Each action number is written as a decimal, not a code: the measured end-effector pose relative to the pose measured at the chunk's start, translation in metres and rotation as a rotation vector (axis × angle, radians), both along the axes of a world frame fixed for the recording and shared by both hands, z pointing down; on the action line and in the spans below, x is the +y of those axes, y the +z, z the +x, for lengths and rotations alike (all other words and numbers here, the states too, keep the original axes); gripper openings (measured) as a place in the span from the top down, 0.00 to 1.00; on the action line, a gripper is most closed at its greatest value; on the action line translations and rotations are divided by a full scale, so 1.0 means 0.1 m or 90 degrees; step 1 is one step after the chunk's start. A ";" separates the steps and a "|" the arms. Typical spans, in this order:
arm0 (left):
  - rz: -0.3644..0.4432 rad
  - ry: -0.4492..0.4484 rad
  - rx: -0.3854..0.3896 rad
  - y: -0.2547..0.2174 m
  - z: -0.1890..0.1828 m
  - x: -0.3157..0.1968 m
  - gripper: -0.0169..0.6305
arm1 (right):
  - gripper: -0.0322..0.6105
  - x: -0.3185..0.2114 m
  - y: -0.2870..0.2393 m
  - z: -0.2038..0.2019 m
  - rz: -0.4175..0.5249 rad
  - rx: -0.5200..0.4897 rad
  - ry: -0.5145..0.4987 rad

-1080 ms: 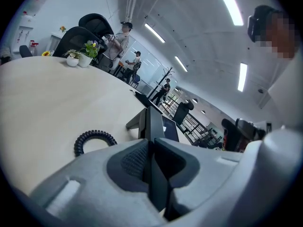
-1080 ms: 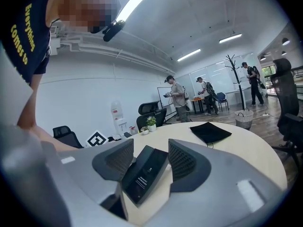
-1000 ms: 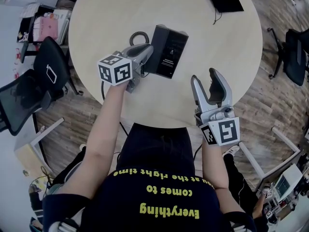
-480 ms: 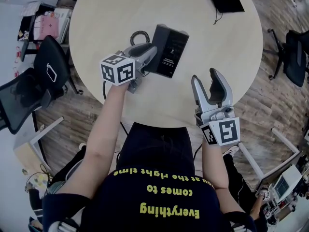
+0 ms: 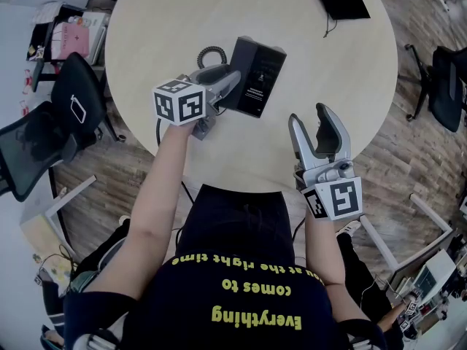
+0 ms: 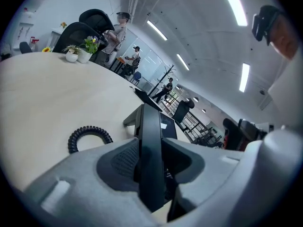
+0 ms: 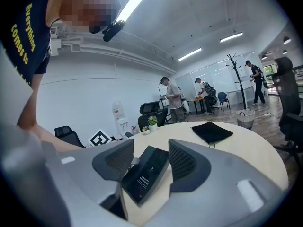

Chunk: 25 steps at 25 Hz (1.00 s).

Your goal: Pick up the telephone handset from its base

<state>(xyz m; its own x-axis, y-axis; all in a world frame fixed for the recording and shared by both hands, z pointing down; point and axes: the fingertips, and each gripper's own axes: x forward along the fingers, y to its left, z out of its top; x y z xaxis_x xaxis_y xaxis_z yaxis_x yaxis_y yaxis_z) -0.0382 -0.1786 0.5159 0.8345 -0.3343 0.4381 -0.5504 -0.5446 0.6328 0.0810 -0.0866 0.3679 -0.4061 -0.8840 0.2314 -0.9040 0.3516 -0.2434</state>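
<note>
The left tongs [image 5: 225, 84] are pressed on the handset [image 6: 150, 145], which stands as a thin black slab between the two pads, gripped on both flat sides. The handset is at the left edge of the base [image 5: 257, 77], and I cannot tell whether it already has air under it or rests in its cradle. The coiled cord [image 5: 206, 54] lies on the tabletop [image 5: 168, 20] just beyond the left side of the base, in a loose loop. The right tongs [image 5: 319, 133] are spread with nothing between them. They hang well apart from the base, on its near right side, over the tabletop edge.

The step in hand, as I judge it, is the lift. To do it well, the grip should remain firm and the handset should go straight up from the base before any move sideways, so that its ends come free of the cradle together. A tilted pull may drag the light base along. The cord has slack, but a slow rise keeps it from tugging the base. If the base moves, the right tongs could press it down.
</note>
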 end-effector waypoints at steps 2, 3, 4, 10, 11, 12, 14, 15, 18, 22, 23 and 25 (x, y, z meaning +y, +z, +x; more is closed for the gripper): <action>0.014 0.001 -0.028 0.03 0.00 -0.01 0.75 | 0.60 0.00 0.00 -0.01 0.001 0.000 -0.001; 0.021 0.000 -0.041 0.03 -0.01 -0.01 0.76 | 0.60 0.00 0.00 -0.01 0.001 -0.001 -0.002; 0.027 -0.001 -0.053 0.04 -0.02 -0.02 0.80 | 0.60 0.00 0.00 -0.01 0.001 -0.001 -0.002; 0.017 0.004 -0.053 -0.03 -0.06 -0.01 0.90 | 0.60 0.01 -0.01 -0.01 0.003 -0.002 -0.007; 0.014 0.005 -0.048 -0.04 -0.06 0.00 0.90 | 0.60 0.01 -0.01 0.00 0.004 -0.002 -0.008; 0.010 0.004 -0.041 -0.06 -0.06 0.01 0.90 | 0.60 0.01 -0.01 0.00 0.004 -0.003 -0.008; -0.002 0.002 -0.018 -0.09 -0.07 0.03 0.91 | 0.60 0.00 -0.01 0.01 0.004 -0.003 -0.008; -0.007 0.002 -0.006 -0.10 -0.07 0.04 0.91 | 0.60 0.00 -0.01 0.01 0.004 -0.003 -0.008; -0.001 0.007 -0.012 -0.08 -0.08 0.04 0.91 | 0.60 -0.01 -0.01 -0.01 0.003 -0.003 -0.010; -0.009 0.010 -0.002 -0.07 -0.07 0.04 0.86 | 0.60 -0.01 0.00 -0.06 0.002 -0.002 -0.014; -0.007 0.011 -0.001 -0.07 -0.07 0.03 0.86 | 0.60 -0.01 0.00 -0.06 0.001 -0.002 -0.015; 0.007 0.013 -0.015 -0.06 -0.06 0.02 0.86 | 0.60 -0.02 0.01 -0.07 -0.001 -0.002 -0.015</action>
